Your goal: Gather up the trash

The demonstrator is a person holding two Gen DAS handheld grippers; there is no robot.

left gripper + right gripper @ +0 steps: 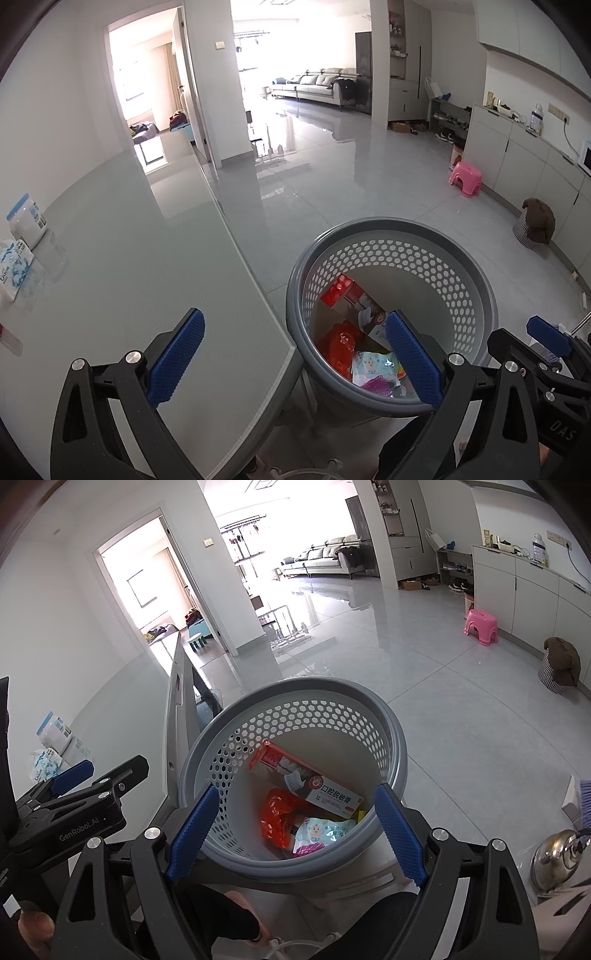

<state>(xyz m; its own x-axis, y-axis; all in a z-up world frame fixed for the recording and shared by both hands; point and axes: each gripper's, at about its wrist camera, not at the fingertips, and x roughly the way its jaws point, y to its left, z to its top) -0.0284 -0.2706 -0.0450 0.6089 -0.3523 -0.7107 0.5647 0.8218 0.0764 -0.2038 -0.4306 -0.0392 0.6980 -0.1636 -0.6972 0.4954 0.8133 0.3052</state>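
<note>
A grey perforated trash basket (417,236) stands on the floor beside the table; it also shows in the right wrist view (391,716). Inside lie a red and white toothpaste box (310,779), an orange plastic bag (275,812), a wipes packet (321,830) and a pink wrapper (308,849). My left gripper (295,365) is open and empty, over the table corner and the basket's near rim. My right gripper (295,834) is open and empty above the basket's near rim.
The grey table (122,258) carries a white canister (27,219) and a tissue pack (14,266) at its left side. A pink stool (466,178), a covered basket (533,221), cabinets (524,158) and a kettle (557,856) are around the tiled floor.
</note>
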